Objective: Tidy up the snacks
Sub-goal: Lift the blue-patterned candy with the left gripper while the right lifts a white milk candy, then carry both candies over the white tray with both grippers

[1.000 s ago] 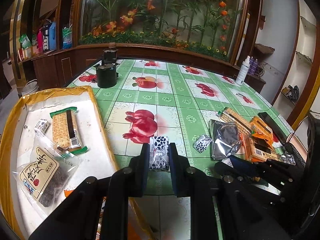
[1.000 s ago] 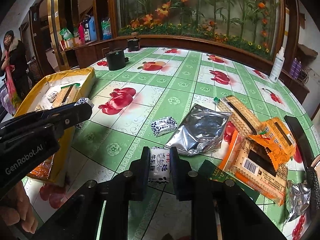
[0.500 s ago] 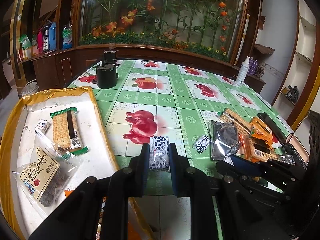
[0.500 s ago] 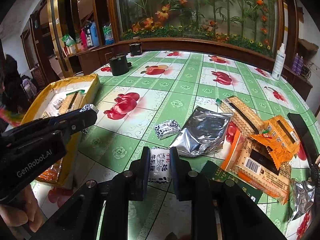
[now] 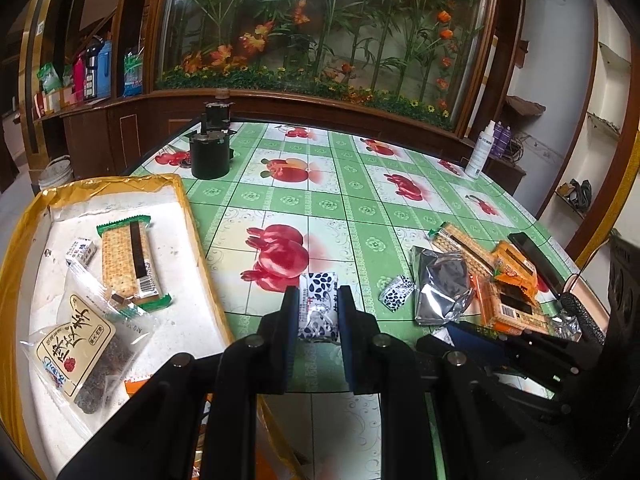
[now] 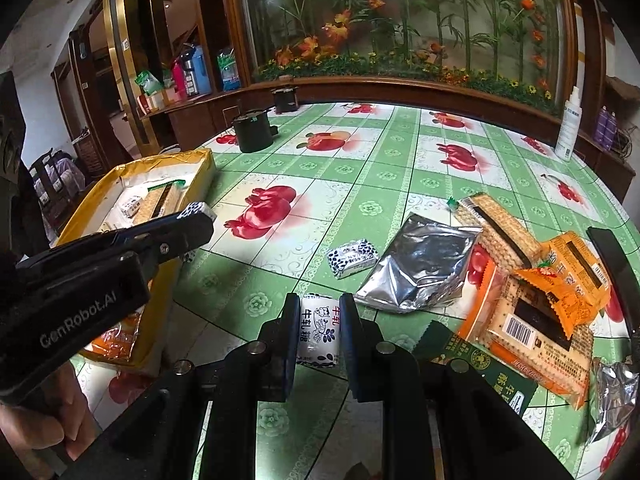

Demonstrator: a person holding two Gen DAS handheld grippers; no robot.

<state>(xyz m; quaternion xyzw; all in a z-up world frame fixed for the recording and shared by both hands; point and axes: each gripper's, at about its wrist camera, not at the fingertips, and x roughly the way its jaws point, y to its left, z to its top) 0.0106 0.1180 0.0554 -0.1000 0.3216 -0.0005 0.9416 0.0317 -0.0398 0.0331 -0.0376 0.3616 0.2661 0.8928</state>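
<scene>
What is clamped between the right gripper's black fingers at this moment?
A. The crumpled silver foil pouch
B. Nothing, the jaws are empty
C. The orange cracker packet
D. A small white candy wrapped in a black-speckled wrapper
D: in the right wrist view the right gripper pinches the small white black-speckled candy, while the silver foil pouch lies apart on the green tablecloth.

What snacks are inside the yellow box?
Inside the yellow box lie a cracker pack, a small white candy and a clear bag of dark snacks. The left gripper hides its near corner.
</scene>
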